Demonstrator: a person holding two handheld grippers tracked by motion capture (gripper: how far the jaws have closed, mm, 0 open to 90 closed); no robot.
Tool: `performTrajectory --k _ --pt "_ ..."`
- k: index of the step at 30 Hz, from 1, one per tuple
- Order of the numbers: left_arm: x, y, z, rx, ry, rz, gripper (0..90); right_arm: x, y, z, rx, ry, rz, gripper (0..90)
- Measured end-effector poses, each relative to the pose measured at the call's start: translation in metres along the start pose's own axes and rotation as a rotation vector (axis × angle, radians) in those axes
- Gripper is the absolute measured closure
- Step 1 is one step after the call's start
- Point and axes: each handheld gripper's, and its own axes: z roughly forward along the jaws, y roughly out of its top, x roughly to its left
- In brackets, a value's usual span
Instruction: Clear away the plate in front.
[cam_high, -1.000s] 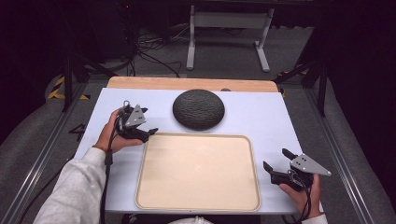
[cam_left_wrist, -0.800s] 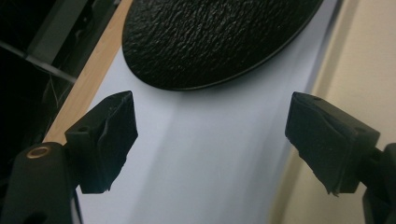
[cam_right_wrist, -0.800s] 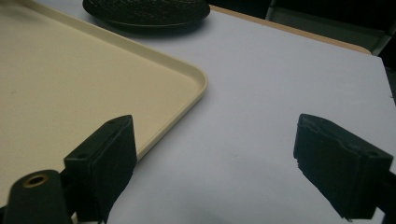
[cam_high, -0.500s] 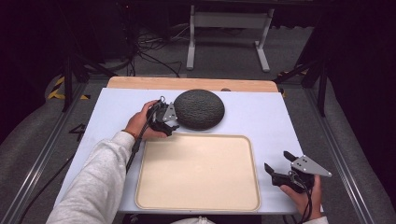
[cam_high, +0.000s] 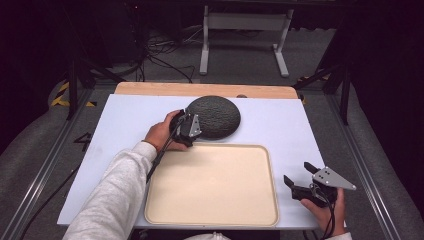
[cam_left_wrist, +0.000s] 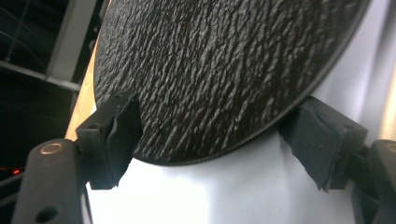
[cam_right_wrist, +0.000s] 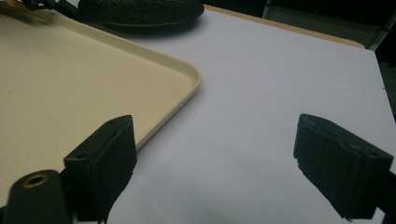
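Observation:
A dark, rough-textured round dome (cam_high: 216, 115) lies on the white table top (cam_high: 125, 125), just behind a beige tray (cam_high: 210, 187). My left gripper (cam_high: 199, 129) is at the dome's near-left rim. In the left gripper view the dome (cam_left_wrist: 224, 60) fills the space ahead and its rim lies between the jaws of the left gripper (cam_left_wrist: 212, 112), which have just been closing; the pads do not visibly press on it. My right gripper (cam_high: 297, 172) rests open at the table's near right corner, beside the tray. The right gripper (cam_right_wrist: 215, 123) has nothing between its fingers, with the tray (cam_right_wrist: 70, 70) and the dome (cam_right_wrist: 140, 10) ahead of it.
A wooden strip (cam_high: 200, 90) runs along the table's far edge. Beyond it on the floor are a metal stand (cam_high: 240, 22) and cables (cam_high: 165, 60). Bare white table lies right of the tray and the dome.
My left gripper has moved right and toward the dome, from the table's left part to the dome's rim. The right gripper has stayed in place.

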Motion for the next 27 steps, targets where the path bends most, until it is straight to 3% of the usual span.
performTrajectory --k 1,2,5,6,8,10,11,15,17,19,21,24,27 --pt "-0.002 0.003 0.002 0.006 0.032 0.023 19.5 0.000 0.000 0.000 0.002 0.001 0.000 13.4" --pt "-0.002 0.003 0.002 0.006 0.032 0.023 19.4 0.000 0.000 0.000 0.002 0.001 0.000 13.4" --pt "-0.004 0.008 0.003 0.030 0.068 0.097 21.7 0.000 0.000 0.001 0.004 0.000 0.001 13.4" --pt "-0.007 0.012 0.005 0.040 0.080 0.135 26.2 0.001 0.000 0.001 0.004 0.003 -0.002 13.4" --pt "-0.009 0.013 0.006 0.040 0.071 0.150 31.0 0.001 0.001 0.001 0.002 0.004 -0.006 13.4" --pt "-0.012 0.015 0.008 0.048 0.026 0.201 53.5 0.002 0.001 0.001 0.000 0.005 -0.008 13.4" --pt "-0.014 0.016 0.009 0.053 0.029 0.224 65.4 0.002 0.001 0.000 -0.002 0.005 -0.007 13.4" --pt "-0.018 0.018 0.011 0.071 0.079 0.282 69.4 0.001 0.002 -0.001 -0.008 0.003 -0.003 13.4" --pt "-0.021 0.021 0.011 0.050 0.117 0.311 73.3 0.001 0.002 -0.002 -0.008 0.003 0.001 13.4" --pt "-0.019 0.028 0.005 0.009 0.166 0.304 80.1 0.000 0.001 -0.002 -0.008 0.001 0.001 13.4" --pt "-0.014 0.031 0.003 -0.025 0.172 0.277 84.6 0.000 0.001 -0.002 -0.010 0.000 0.004 13.4" --pt "-0.008 0.036 0.000 -0.036 0.173 0.253 87.5 0.000 0.002 -0.003 -0.013 0.000 -0.001 13.4" --pt "-0.013 0.039 0.002 -0.028 0.189 0.268 87.6 0.000 0.002 -0.003 -0.017 -0.002 -0.001 13.4"
